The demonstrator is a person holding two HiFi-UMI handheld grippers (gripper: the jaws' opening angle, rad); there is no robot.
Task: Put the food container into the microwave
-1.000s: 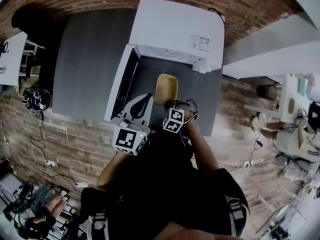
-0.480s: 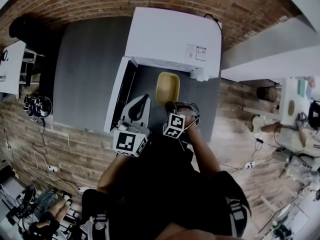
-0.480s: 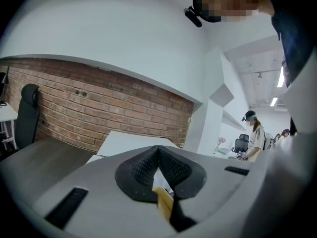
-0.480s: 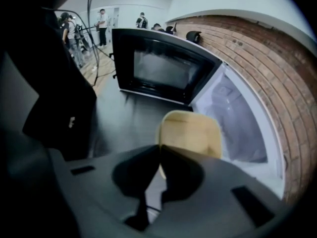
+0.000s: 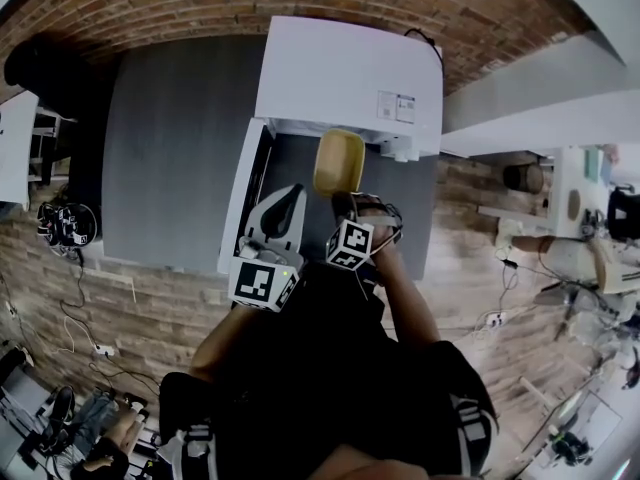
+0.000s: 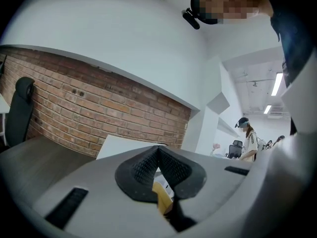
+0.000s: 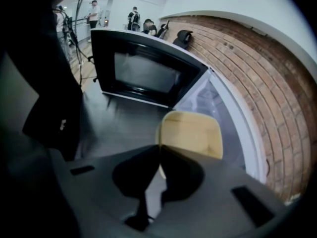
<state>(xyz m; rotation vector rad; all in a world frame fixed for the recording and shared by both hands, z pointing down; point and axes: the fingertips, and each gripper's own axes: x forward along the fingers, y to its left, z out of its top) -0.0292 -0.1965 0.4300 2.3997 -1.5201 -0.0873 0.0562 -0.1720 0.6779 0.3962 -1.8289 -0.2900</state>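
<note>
Door (image 5: 243, 193) of the white microwave (image 5: 350, 73) stands open to the left, over the grey table (image 5: 170, 148). Left gripper (image 6: 158, 155) sits just right of the door with its jaws pressed together and nothing between them. It is beside the container, nearer the person and not touching it. Yellow container (image 5: 338, 160) is at the microwave's mouth, far end at the opening. Right gripper (image 7: 159, 155) has its jaws clamped on the container's near rim, and the container sticks straight out ahead of them. Brick wall (image 5: 200, 3) runs behind the microwave.
</note>
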